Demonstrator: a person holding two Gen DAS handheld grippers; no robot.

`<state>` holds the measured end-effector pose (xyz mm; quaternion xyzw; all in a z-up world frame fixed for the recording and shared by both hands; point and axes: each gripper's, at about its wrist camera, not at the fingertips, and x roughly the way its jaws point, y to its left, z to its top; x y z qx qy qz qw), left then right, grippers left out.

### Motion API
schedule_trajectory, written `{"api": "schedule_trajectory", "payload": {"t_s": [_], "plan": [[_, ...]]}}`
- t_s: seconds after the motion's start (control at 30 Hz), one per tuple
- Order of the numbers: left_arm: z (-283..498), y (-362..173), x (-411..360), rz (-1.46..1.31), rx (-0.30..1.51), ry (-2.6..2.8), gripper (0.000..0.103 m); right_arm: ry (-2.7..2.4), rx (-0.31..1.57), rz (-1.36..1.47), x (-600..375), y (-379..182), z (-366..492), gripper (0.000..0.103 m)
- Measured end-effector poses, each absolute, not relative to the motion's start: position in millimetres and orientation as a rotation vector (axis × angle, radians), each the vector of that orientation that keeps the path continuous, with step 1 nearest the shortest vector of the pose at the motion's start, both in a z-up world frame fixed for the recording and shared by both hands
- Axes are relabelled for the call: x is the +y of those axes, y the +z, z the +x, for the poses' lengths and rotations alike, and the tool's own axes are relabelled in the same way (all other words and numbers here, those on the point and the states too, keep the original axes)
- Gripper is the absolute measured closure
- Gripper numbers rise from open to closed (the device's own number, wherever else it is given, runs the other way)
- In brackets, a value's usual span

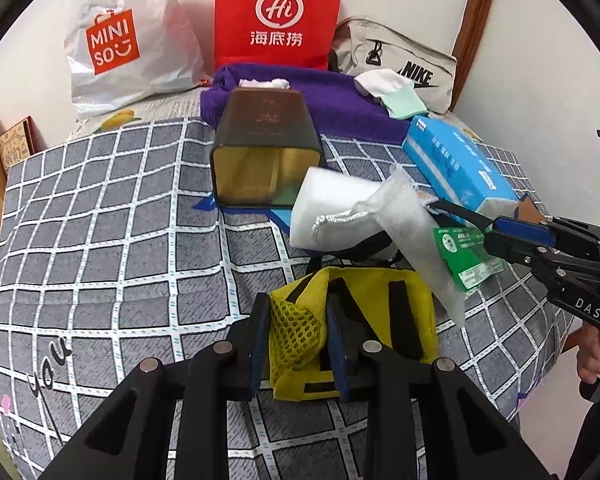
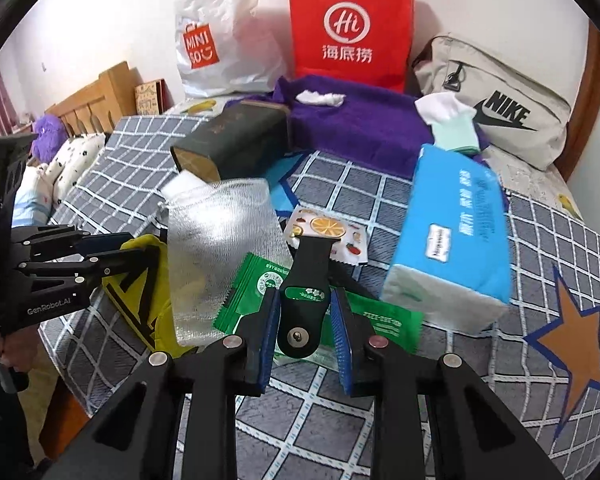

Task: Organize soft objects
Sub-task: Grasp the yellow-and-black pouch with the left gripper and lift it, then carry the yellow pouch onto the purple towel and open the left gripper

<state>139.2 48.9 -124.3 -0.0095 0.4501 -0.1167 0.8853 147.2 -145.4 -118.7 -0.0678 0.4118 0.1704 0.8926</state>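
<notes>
The right claw (image 2: 305, 336) was clamped on a black rubbery watch strap (image 2: 305, 280) above the checked bed cover (image 2: 440, 380); the left claw (image 1: 296, 344) pinched a yellow mesh pouch (image 1: 364, 300), best held steady and open for the strap

We read "MINISO" on the white plastic bag (image 1: 128, 40) at eleven o'clock, "Hi" on the red paper bag (image 1: 278, 14) at twelve, "NIKE" on the beige bag (image 1: 404, 66) at one, "DAS" on the right gripper (image 1: 460, 212), "GenRobot.AI" on the left gripper (image 2: 140, 246).

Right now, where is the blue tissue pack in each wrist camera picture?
Left wrist: blue tissue pack right of centre, behind the right gripper.
Right wrist: blue tissue pack right of centre, upper right of the fingers.
Shared landmark: red paper bag standing behind.
</notes>
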Motion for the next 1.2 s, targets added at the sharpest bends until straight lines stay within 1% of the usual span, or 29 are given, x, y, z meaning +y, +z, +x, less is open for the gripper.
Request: {"api": "schedule_trajectory", "payload": {"t_s": [0.73, 1.0, 1.2], "plan": [[105, -67, 73, -0.083, 0.844, -0.218, 0.078, 0.356, 0.758, -0.094, -168, -75, 133, 0.077], [106, -43, 80, -0.082, 0.799, -0.192, 0.078, 0.338, 0.738, -0.083, -176, -61, 137, 0.077], [117, -35, 83, -0.088, 0.794, -0.178, 0.078, 0.321, 0.736, -0.064, -183, -55, 149, 0.077]]}}
